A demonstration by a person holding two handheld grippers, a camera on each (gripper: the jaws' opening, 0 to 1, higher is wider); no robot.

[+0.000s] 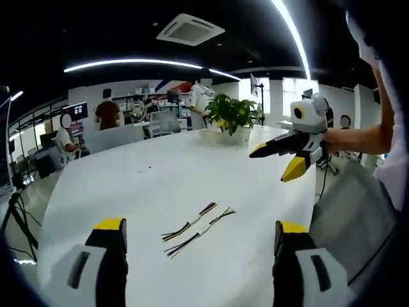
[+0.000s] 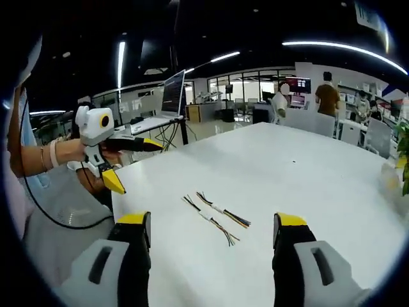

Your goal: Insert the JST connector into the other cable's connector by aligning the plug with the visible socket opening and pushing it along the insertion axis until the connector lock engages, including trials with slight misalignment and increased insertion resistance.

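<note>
Two short cables of coloured wires lie side by side on the white table (image 1: 160,173), each with a small white connector partway along. One cable (image 1: 193,221) lies farther off, the other cable (image 1: 203,231) nearer. My left gripper (image 1: 201,225) is held open above the near table edge, with both cables lying ahead between its yellow-tipped jaws. My right gripper (image 1: 276,160) hangs open in the air at the right, gripped by a hand. In the right gripper view the same cables (image 2: 219,208) (image 2: 206,216) lie ahead of the open right gripper (image 2: 212,220). The left gripper (image 2: 135,165) is open at the left.
A potted plant (image 1: 233,115) stands at the table's far end. Several people and chairs (image 1: 115,137) are beyond it. A laptop (image 2: 172,93) sits on a side desk. A tripod (image 1: 13,214) stands off the table's left edge. The person's grey clothing (image 1: 358,217) is close by.
</note>
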